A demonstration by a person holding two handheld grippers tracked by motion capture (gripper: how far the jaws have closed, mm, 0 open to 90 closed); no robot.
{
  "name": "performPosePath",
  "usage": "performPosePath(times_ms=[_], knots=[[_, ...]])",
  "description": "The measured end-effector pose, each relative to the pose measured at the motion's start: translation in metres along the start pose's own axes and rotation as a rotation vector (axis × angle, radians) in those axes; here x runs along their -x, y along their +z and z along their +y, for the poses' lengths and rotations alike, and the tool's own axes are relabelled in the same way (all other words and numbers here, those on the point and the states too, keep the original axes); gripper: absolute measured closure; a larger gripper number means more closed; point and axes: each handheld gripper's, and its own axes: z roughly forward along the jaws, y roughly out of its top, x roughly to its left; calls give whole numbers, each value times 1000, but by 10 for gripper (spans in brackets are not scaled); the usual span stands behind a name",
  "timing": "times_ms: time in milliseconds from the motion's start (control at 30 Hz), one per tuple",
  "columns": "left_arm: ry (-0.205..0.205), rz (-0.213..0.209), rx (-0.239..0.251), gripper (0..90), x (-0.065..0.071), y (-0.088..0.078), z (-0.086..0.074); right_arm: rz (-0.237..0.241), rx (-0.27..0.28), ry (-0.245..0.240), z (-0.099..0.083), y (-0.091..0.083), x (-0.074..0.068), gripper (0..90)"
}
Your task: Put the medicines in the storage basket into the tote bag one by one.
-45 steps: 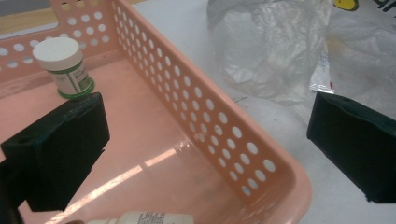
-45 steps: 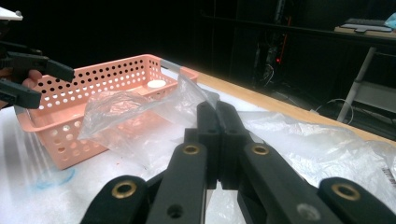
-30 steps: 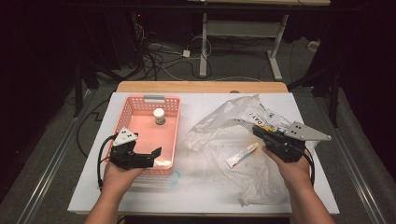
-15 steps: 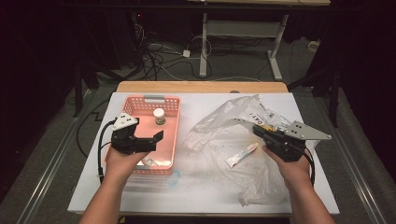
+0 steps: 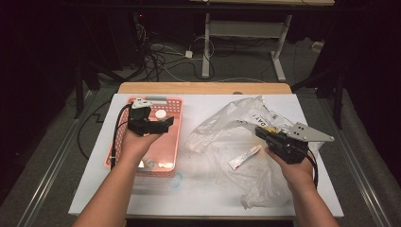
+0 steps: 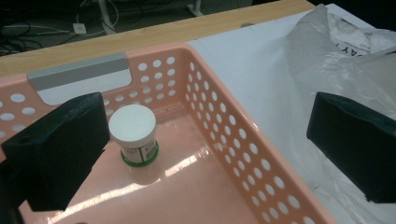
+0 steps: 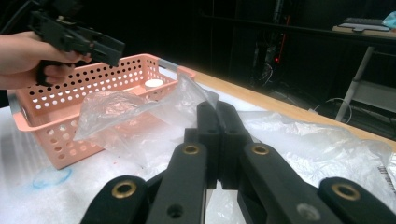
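My left gripper [image 5: 163, 124] hangs open over the far half of a pink perforated basket [image 5: 174, 142], with nothing between its jaws. In the left gripper view [image 6: 205, 149] its pads straddle the basket's right wall [image 6: 233, 140]. A small white-lidded jar [image 6: 133, 134] stands upright inside near the far end [image 5: 161, 114]. My right gripper [image 5: 261, 132] is shut on the crumpled clear plastic bag [image 5: 222, 137]; the film rises in a tent to its tips [image 7: 216, 109]. A white tube [image 5: 244, 157] lies on the bag just left of that gripper.
The white table top [image 5: 203, 198] ends in a wooden strip [image 5: 203, 88] at the far side. Small shiny items [image 5: 156, 164] lie at the basket's near end. A blue ring mark [image 5: 176, 180] sits by the basket's near corner. Cables and a desk frame lie on the floor beyond.
My left gripper has risen and moved from the basket's near end toward its far end, near the jar. The right gripper and the bag have stayed put.
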Motion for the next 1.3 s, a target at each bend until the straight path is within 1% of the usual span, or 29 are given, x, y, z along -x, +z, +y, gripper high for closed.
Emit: performPosePath(times_ms=[67,133,267,333,500,567,633,700,733,833,900,933,1000,1033,1133,1233,1300], knots=[[-24,-7,2,0,-4,6,2,1,0,-3,0,1,0,900],[-30,-2,-2,0,-7,11,3,-1,-1,-1,0,1,-1,900],[-39,5,-42,0,-13,22,6,0,4,-6,1,0,-1,900],[-47,7,-51,0,-15,25,7,1,4,-4,1,0,-1,900],[-28,16,-88,0,-19,33,9,2,5,-4,1,0,-1,900],[-39,11,-92,0,-22,36,10,3,6,-4,1,0,-1,900],[-60,3,-95,0,-26,39,10,3,6,-4,1,0,-1,900],[-68,7,-99,0,-29,42,10,4,8,-1,2,0,-1,900],[-67,12,-99,0,-30,44,10,4,10,2,2,0,-1,900],[-56,46,-123,0,-33,48,8,8,18,2,3,-3,-1,900],[-67,47,-148,0,-36,53,6,9,17,-4,3,-3,-1,900],[-67,48,-161,0,-37,55,4,7,19,0,3,-3,-1,900],[-64,64,-181,0,-38,59,3,9,20,3,3,-4,-1,900],[-64,70,-186,0,-37,60,3,12,19,-3,3,-4,-2,900],[-73,73,-187,1,-38,62,3,18,27,5,4,-5,-2,900],[-77,83,-212,25,-40,65,5,17,30,1,4,-5,-2,900],[-84,78,-223,55,-41,68,5,16,26,6,4,-5,-2,900]])
